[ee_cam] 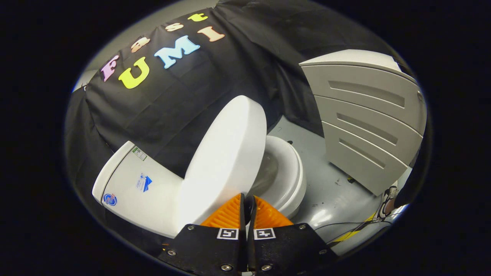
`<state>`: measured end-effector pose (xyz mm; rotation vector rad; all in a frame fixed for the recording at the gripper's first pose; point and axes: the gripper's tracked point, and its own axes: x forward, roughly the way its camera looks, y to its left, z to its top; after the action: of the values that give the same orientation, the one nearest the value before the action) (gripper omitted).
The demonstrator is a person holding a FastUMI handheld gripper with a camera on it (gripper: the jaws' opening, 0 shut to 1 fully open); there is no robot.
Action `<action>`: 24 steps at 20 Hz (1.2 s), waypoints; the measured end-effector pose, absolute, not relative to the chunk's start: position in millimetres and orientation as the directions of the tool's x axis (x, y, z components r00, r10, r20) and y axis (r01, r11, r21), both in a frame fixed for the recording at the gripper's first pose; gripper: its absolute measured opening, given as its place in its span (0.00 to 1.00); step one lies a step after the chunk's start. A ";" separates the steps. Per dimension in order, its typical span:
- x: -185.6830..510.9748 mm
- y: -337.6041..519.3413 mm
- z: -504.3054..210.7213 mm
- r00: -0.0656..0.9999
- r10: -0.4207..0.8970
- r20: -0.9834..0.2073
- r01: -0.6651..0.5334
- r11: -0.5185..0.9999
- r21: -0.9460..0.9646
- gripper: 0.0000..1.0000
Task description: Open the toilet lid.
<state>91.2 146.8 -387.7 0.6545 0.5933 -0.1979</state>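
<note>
The white toilet lid (226, 153) stands lifted well off the seat (285, 172), hinged at the tank (130, 180), and part of the bowl's inside shows beneath it. My gripper (246, 203) has its two orange fingers (226, 216) almost together. The lid's front edge runs down into the narrow gap between them, one finger on the lid's top face and the other on its underside. The contact itself is hidden by the fingers.
A grey cabinet (368, 126) with slotted drawer fronts stands just past the toilet across a strip of grey floor (330, 191). Cables (356, 226) and yellow tape lie on the floor near the cabinet's corner, beside what looks like a shoe (388, 199).
</note>
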 end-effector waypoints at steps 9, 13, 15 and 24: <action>94.5 165.7 -340.2 0.810 -0.065 -0.582 0.316 0.885 0.341 0.00; 96.8 178.6 -317.2 0.840 -0.079 -0.536 0.271 0.919 0.288 0.00; 97.0 183.0 -312.0 0.841 -0.094 -0.533 0.269 0.927 0.262 0.00; 99.1 208.8 -277.5 0.853 -0.135 -0.503 0.226 0.966 0.124 0.00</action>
<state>99.1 208.8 -277.5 0.1815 0.5148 -0.1913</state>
